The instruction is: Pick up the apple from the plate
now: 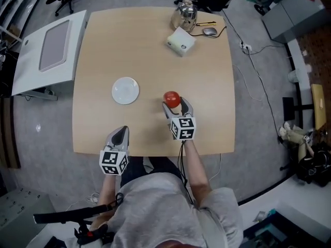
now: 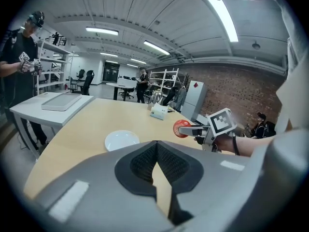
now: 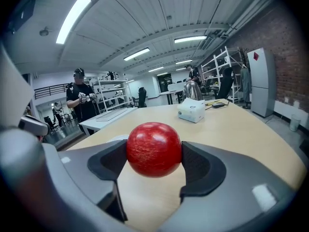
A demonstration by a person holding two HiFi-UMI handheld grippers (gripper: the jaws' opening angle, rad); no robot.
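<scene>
A red apple [image 1: 171,98] is held off the wooden table [image 1: 207,87], with my right gripper [image 1: 175,104] shut on it from both sides. In the right gripper view the apple [image 3: 153,149] fills the gap between the two dark pads [image 3: 203,170]. The white plate [image 1: 125,90] lies empty to the apple's left, a short way from it. My left gripper [image 1: 121,132] rests near the table's front edge, its jaws shut with nothing between them [image 2: 157,152]. From the left gripper view I see the plate [image 2: 121,140] and, to its right, the apple [image 2: 182,128].
A metal kettle [image 1: 185,15], a white box [image 1: 180,41] and a mouse [image 1: 209,31] with a cable stand at the far right of the table. A white side table [image 1: 49,53] stands to the left. A person [image 3: 83,103] stands beyond it.
</scene>
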